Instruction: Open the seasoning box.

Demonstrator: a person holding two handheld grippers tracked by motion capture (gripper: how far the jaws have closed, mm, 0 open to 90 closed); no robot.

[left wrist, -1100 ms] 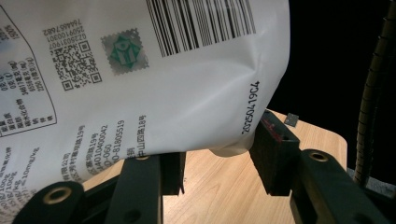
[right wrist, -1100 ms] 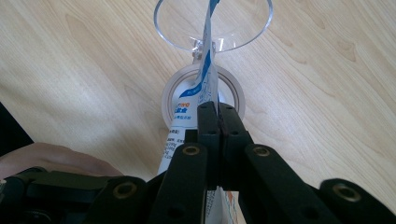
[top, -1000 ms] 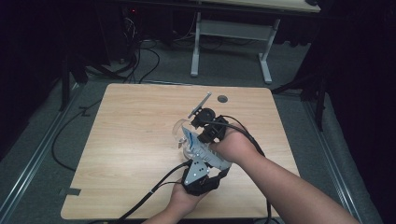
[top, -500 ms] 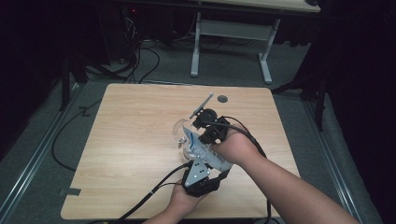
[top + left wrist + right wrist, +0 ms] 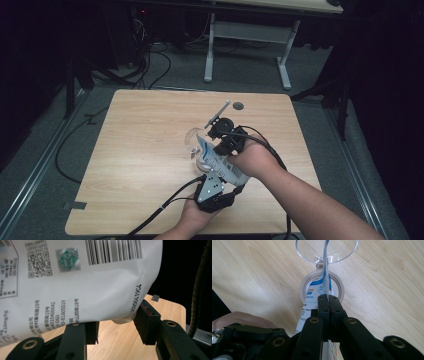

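Over a wooden table [image 5: 150, 150], a person tips a white printed pouch [image 5: 220, 162] toward a clear glass [image 5: 192, 142], with a gripper in each hand. The right gripper [image 5: 328, 298] has its jaws pressed tight together on the pouch's flat edge, and in the right gripper view the pouch's narrow top end hangs over the rim of the glass, which stands just past a ring of tape [image 5: 305, 288] lying on the tabletop. The left gripper [image 5: 212, 187] supports the pouch's bulging lower end from below. In the left gripper view its jaws stand partway apart with that end sitting above and between them; the right-hand pad seems to touch the pouch, but whether both pads press on it cannot be told. The pouch is lifted, angled and lined up with the glass, so the set-up for pouring looks done. No contents can be made out in the glass, so the emptying itself appears to be what remains. A thin stick [image 5: 217, 112] lies farther back on the table.
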